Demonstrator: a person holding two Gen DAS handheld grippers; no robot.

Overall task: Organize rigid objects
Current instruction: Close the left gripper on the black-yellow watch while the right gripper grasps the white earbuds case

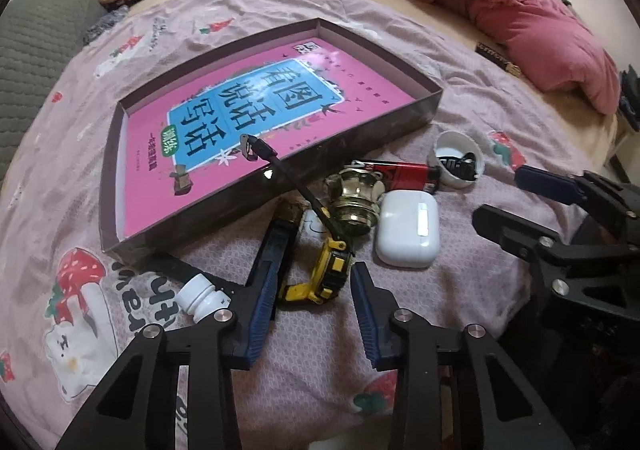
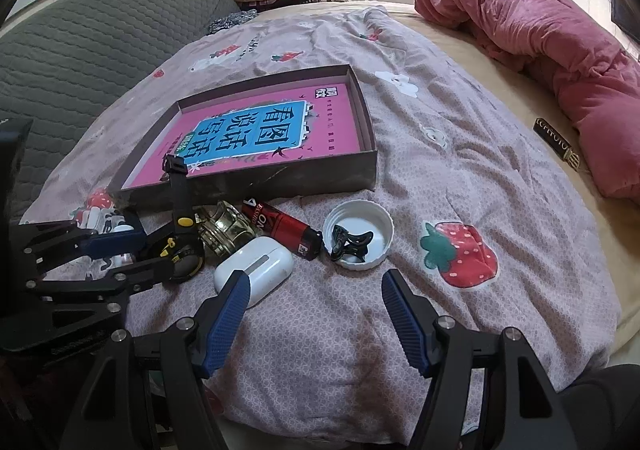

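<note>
Bed with a shallow box holding only a pink book, and a cluster of small hard objects not yet sorted.

From where I steer, the job looks barely begun: the box (image 1: 276,186) fills the centre of the left view with just the pink book (image 1: 256,118) inside, while everything else lies on the bedspread (image 2: 440,178) below its near wall. My left gripper (image 1: 312,290), jaws apart, sits low in the frame around the yellow tape measure (image 1: 324,274), whose black strap reaches up over the box edge; I judge it about to grasp, not yet clamped. Beside it are a brass knob (image 1: 354,196), white earbud case (image 1: 408,228), red lighter (image 1: 404,174), a white cap (image 1: 456,162) holding a black clip, and a white pill bottle (image 1: 202,296) at lower left. My right gripper (image 2: 316,314) hangs open and empty at the bottom of its view.
</note>
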